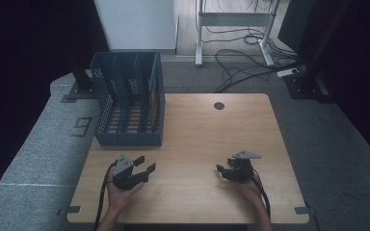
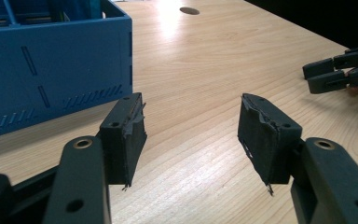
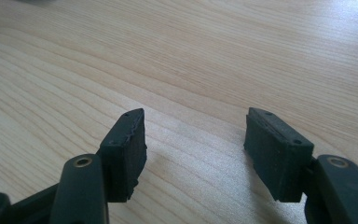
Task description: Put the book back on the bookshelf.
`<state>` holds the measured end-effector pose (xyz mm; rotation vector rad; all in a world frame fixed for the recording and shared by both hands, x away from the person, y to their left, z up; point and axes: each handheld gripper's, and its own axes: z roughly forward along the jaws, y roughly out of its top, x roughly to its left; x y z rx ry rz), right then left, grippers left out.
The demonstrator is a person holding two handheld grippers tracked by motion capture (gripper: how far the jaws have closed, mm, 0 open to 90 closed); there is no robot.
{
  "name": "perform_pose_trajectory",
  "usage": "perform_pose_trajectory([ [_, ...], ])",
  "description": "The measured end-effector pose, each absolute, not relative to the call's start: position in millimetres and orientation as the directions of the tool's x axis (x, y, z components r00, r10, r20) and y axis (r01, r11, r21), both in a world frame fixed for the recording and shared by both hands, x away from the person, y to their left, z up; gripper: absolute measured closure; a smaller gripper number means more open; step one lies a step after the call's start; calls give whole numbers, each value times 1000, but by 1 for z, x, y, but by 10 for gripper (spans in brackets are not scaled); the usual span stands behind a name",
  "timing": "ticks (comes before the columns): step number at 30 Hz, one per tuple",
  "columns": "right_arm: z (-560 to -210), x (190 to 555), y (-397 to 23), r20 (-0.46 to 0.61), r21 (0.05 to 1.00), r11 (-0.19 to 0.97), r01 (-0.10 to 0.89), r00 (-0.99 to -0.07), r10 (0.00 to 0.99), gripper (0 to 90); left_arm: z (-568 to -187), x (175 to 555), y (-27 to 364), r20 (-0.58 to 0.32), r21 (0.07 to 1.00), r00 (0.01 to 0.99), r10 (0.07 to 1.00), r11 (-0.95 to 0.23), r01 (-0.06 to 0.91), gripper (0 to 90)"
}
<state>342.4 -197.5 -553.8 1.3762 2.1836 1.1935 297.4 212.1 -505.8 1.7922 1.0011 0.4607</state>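
**Operator:** I've got both tools low over the bare wooden table (image 1: 197,139). My left gripper (image 1: 144,164) has its jaws spread with only wood grain between the pads, and no earlier motion worth noting. The right gripper (image 1: 223,171) is likewise released and holds nothing.

**Observer:** Where is the blue slotted organizer (image 1: 130,103)?

**Operator:** From the left gripper it stands near, at about twelve o'clock, at the table's far left corner. In the left gripper view its solid front wall (image 2: 51,70) sits at ten o'clock, apart from the pads.

**Observer:** So what's your approach?

**Operator:** My guess is the bin is the target. I'd keep the jaws wide, come in square to the front wall, and close over the rim rather than on the perforated sides. The right gripper can steady the opposite edge.
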Motion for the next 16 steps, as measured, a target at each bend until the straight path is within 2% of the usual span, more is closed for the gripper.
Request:
perform_pose_trajectory([
  [9, -554, 343, -197, 165, 774, 200, 601, -496, 852, 374, -504, 298, 224, -160, 906, 571, 806, -111, 409, 413],
  [16, -554, 342, -195, 147, 773, 213, 598, -495, 856, 373, -502, 295, 217, -147, 904, 592, 792, -135, 405, 409],
])
